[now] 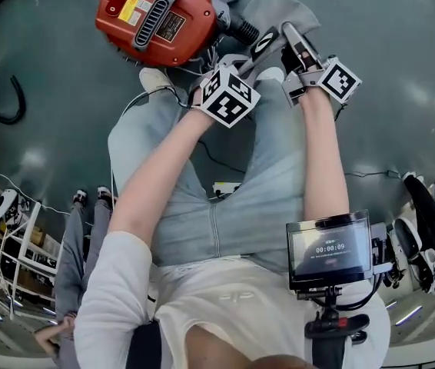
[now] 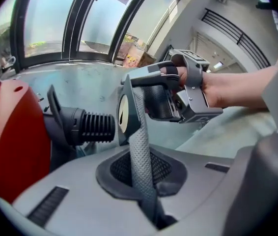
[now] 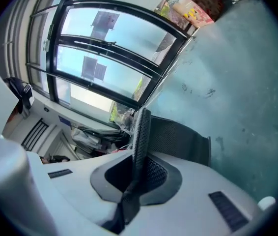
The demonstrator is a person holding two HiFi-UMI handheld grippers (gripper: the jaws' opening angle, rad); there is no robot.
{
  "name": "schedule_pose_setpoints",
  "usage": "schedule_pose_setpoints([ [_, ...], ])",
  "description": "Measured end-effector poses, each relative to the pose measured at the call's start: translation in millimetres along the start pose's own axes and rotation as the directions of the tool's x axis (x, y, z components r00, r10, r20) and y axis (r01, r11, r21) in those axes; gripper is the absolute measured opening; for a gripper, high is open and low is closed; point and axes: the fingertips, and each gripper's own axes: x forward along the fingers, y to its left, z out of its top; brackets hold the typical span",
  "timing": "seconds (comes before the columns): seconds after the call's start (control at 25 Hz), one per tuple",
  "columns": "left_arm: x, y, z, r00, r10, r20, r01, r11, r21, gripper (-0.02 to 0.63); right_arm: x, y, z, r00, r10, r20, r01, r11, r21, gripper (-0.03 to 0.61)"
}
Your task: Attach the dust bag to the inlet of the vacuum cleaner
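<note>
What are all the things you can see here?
vacuum cleaner: one, red, on the floor.
inlet: one, black, ribbed, on the vacuum cleaner.
hose: one, black, curling left.
dust bag: one, grey, beside the inlet.
screen: one, black, on a rig, lower right.
shoes: several, dark, floor edges.
bystander's legs: one pair, grey, left.
left gripper: one, grey, shut on the dust bag.
right gripper: one, grey, shut on the dust bag.
arms: two, bare, reaching forward.
</note>
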Motion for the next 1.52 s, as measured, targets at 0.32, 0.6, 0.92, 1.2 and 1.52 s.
schedule_pose_setpoints([
  [0.32, -23.4, -6.2, 15.8, 0.988, 0.126, 0.086, -0.124, 0.992, -0.023, 0.015, 6.8, 34.5, 7.1, 0.990, 0.115, -0.079, -0.121, 0.989, -0.083, 0.018],
  [0.6, -33.9, -0.1, 17.6, 0.979, 0.179, 0.100, -0.176, 0.984, -0.038, 0.015, 24.2, 25.1, 4.0, 0.988, 0.050, -0.146, -0.058, 0.997, -0.053, 0.018],
  [0.92, -33.8, 10.2, 22.5, 0.982, 0.165, 0.096, -0.168, 0.986, 0.020, 0.015, 37.7, 33.5, 5.5, 0.955, 0.058, -0.290, -0.091, 0.991, -0.101, 0.021],
  [1.2, -41.1, 5.6, 25.4, 0.963, 0.254, 0.092, -0.263, 0.959, 0.107, 0.015, 37.9, 27.0, 3.3, 0.959, 0.051, -0.280, -0.061, 0.998, -0.026, 0.018],
  [1.52, -48.6, 12.5, 24.1, 0.981, 0.173, 0.090, -0.176, 0.984, 0.024, 0.015, 39.1, 32.4, 0.2, 0.946, 0.045, -0.322, -0.061, 0.997, -0.040, 0.017],
])
